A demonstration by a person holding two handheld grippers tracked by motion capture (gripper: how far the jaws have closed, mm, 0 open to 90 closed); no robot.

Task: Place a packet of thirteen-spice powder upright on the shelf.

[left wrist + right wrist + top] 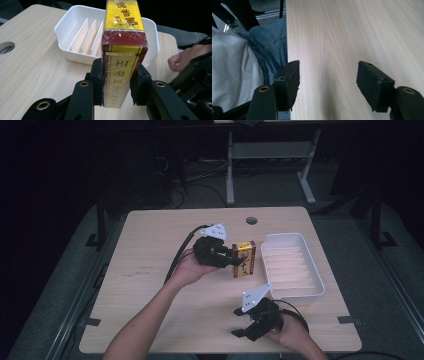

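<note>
A yellow and dark red box [122, 50] with printed characters stands between the black jaws of my left gripper [117, 85], which is shut on its lower part. From above, the box [244, 259] is near the table's middle, held by the left gripper [235, 260] just left of the white tray [295, 265]. Near the front edge, my right gripper [242, 329] points left, and its own view shows the right gripper [328, 80] open over bare wood with nothing between its pads.
The white tray [62, 27] has several ribbed slots inside and sits at the table's right. A round cable hole [251, 220] lies near the far edge. The person's jeans and white shirt [234, 65] border the table's front edge.
</note>
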